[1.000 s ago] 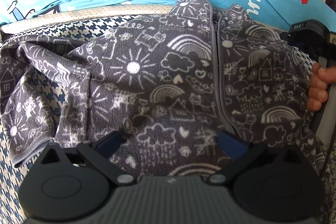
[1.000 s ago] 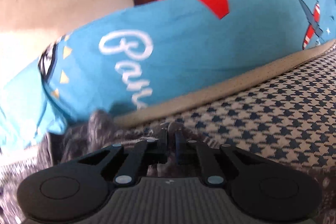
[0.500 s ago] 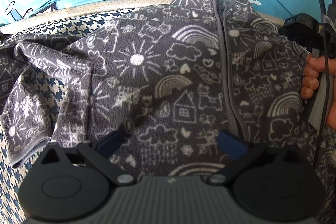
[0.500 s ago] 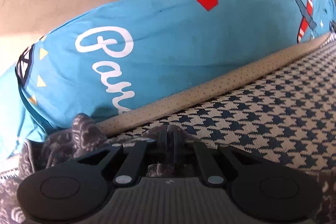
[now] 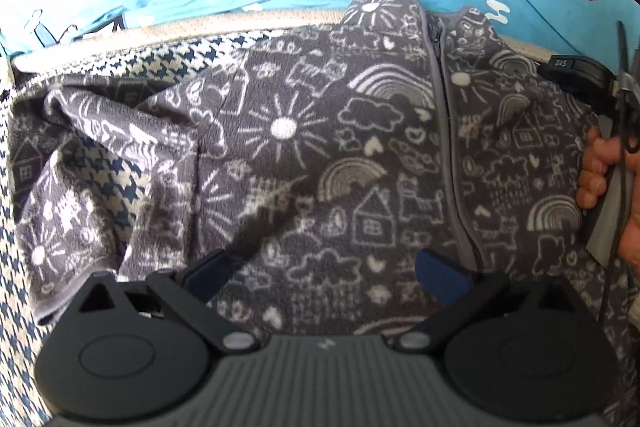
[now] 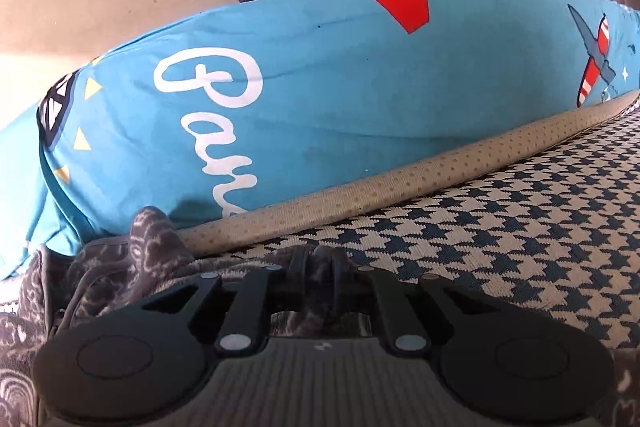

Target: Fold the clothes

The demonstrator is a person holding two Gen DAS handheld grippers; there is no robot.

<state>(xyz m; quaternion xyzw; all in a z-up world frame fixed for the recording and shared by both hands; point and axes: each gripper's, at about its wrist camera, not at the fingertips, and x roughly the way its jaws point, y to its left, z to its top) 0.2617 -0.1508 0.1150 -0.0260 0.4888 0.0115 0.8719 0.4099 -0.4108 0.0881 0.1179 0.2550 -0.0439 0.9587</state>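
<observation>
A grey fleece jacket (image 5: 304,155) printed with white suns, rainbows and houses lies front-up on a houndstooth mattress (image 6: 520,227), its zipped collar up against a blue pillow (image 6: 320,99) and one sleeve (image 5: 96,163) bunched in loose folds at the left of the left wrist view. The left hand-held gripper (image 5: 324,271) hovers over the lower front of the jacket with its blue-padded fingers (image 5: 206,269) spread wide and nothing between them. The right hand-held gripper (image 6: 318,263) sits low at the jacket's far side, fingers pinched almost together on a ridge of fleece, though the jaws are just beginning to open; in the left view the person's hand (image 5: 600,171) grips its handle at the garment's right edge. The step looks like squaring the jacket flat before the first fold. To do it well, the right side should probably be drawn outward until the zip line runs straight, and released only once the fabric lies without slack. The left gripper would then best take the crumpled sleeve near its cuff, lifting and laying it straight instead of dragging it, since fleece clings to the woven cover and rucks easily
</observation>
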